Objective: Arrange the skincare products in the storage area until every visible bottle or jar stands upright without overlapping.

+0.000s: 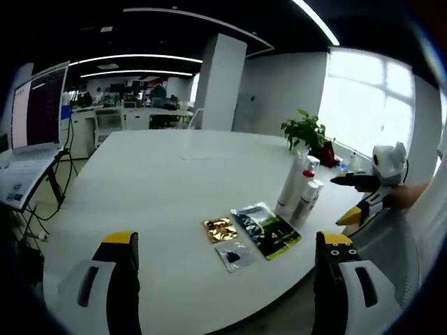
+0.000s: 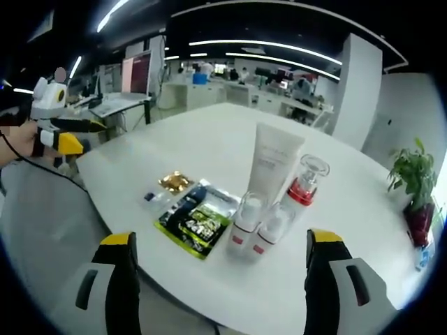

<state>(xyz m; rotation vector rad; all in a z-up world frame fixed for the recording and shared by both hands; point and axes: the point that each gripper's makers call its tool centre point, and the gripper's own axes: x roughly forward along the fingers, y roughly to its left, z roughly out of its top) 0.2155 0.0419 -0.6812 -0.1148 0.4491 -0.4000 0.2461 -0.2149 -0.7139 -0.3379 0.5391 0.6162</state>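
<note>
While both grippers hang wide and empty low in their frames, the right gripper (image 2: 220, 279) faces the products at centre frame: a tall tube (image 2: 274, 162), a red-collared bottle (image 2: 304, 185) and two small bottles (image 2: 246, 222), already upright beside flat sachets (image 2: 195, 219). I'd approach slowly and grip low. The left gripper (image 1: 227, 276) waits further back.

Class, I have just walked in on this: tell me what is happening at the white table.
A person holds a gripper in each hand; the left gripper and right gripper both hang open near the edge of the white table, gripping nothing. A white tube, a red-collared bottle and two small bottles stand upright, clustered together. Three flat sachets lie beside them. Nothing is being handled yet.
</note>
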